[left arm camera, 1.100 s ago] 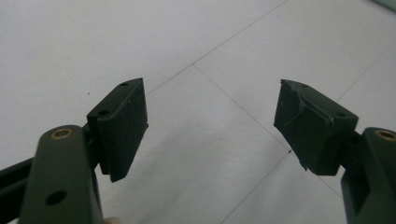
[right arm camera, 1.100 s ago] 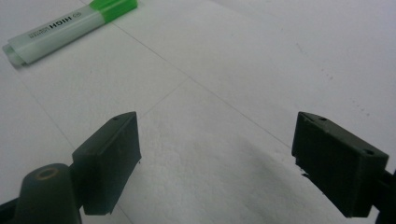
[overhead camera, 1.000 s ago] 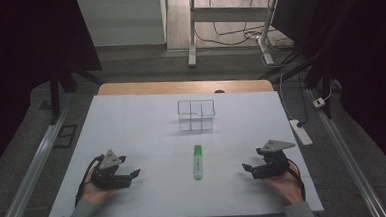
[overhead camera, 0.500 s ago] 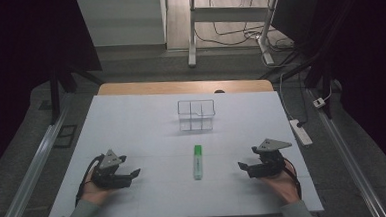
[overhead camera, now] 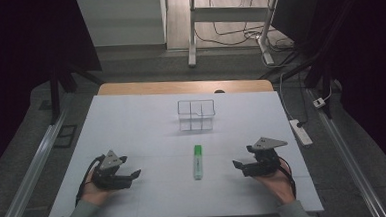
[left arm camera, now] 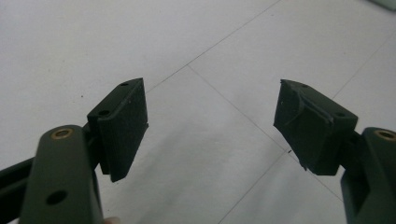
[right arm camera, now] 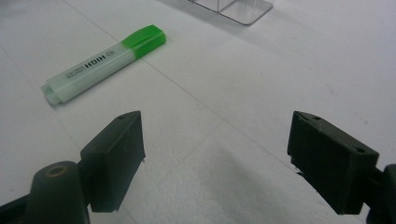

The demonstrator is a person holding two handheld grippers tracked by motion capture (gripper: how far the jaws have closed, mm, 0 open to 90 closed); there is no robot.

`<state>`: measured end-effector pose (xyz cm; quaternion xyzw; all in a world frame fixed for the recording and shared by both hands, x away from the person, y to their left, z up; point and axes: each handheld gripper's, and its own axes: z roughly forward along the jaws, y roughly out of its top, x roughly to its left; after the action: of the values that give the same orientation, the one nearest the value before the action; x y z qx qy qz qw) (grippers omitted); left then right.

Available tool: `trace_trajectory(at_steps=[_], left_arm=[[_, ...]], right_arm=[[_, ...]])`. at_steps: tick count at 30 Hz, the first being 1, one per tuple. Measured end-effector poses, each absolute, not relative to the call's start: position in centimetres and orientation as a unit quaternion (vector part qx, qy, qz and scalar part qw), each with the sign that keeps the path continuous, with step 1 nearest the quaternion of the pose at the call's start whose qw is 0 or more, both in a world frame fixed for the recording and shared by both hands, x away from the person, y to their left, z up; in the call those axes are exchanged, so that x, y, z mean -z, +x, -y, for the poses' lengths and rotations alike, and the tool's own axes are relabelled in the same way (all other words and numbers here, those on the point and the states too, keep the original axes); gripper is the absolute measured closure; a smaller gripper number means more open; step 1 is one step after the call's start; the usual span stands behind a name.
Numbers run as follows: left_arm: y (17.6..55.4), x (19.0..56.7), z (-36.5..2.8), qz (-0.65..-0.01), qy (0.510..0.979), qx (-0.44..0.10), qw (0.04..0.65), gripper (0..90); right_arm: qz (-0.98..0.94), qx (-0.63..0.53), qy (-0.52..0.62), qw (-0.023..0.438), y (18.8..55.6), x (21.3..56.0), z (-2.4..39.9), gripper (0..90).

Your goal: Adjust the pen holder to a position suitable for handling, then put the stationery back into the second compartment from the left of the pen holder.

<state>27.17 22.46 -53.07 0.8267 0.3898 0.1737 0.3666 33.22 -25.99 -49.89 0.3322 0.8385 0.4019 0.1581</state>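
Note:
A green-capped highlighter lies flat on the white table, cap pointing away from me, midway between my hands. In the right gripper view the highlighter is ahead and to the left of the jaws. My right gripper rests to the pen's right, open; its jaws have just been closing a little, with nothing between them. My left gripper sits to the pen's left, open over bare table. A clear divided box stands behind the pen.
A wooden strip borders the table's far edge. A power strip lies on the floor off the right side, and metal rails run along both sides. Desk legs and cables stand beyond.
My right gripper has shifted slightly left toward the highlighter. The left gripper and the pen have stayed where they were.

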Motion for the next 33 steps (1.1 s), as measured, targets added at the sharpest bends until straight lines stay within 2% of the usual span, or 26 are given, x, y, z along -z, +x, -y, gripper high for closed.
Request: trace_trajectory(at_steps=[33], left_arm=[[27.0, 53.0, -22.4, -0.391, 0.827, -0.180, 0.361, 25.7]], right_arm=[[-0.856, -0.402, 0.299, 0.125, 33.1, 49.1, 22.0, 20.2]])
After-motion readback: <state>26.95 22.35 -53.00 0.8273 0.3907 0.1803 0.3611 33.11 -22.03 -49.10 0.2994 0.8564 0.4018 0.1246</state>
